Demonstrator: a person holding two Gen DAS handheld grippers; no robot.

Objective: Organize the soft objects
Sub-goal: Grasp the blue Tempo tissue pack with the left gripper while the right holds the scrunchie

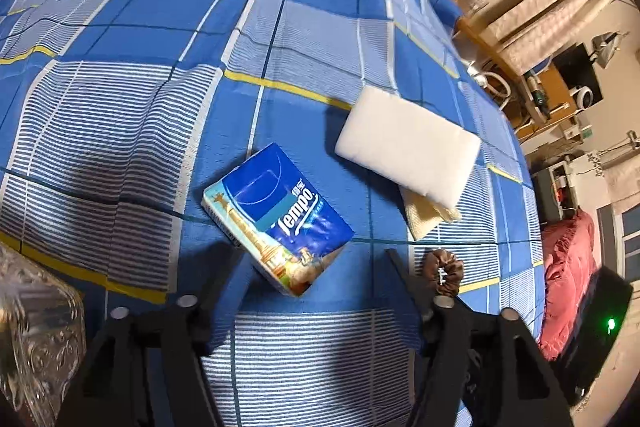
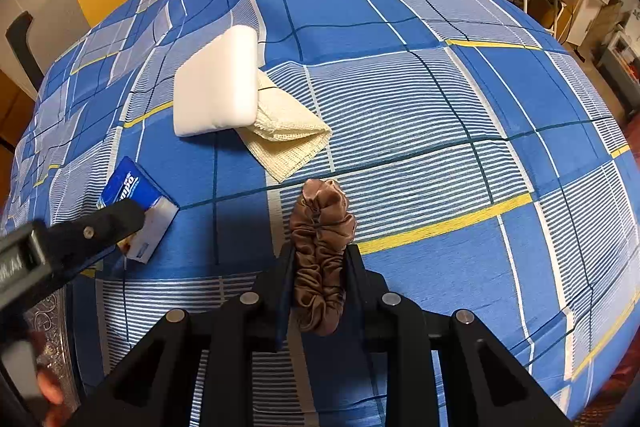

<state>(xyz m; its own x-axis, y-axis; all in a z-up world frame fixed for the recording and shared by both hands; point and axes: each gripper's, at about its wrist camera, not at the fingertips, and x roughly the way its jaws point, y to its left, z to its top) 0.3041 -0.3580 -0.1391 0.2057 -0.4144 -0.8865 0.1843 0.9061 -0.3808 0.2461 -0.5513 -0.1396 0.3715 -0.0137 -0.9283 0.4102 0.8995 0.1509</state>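
Right wrist: right tool [image 2: 320,259] clamps scrunchie [image 2: 322,247]; left tool [image 1: 316,259], apart, half-hides tissue pack [image 1: 276,215].

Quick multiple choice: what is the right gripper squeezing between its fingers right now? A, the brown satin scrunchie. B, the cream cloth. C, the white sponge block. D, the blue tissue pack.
A: in the right wrist view the right gripper has both fingers pressed against the brown scrunchie, while the tissue pack, white sponge and cream cloth lie apart on the bedspread.
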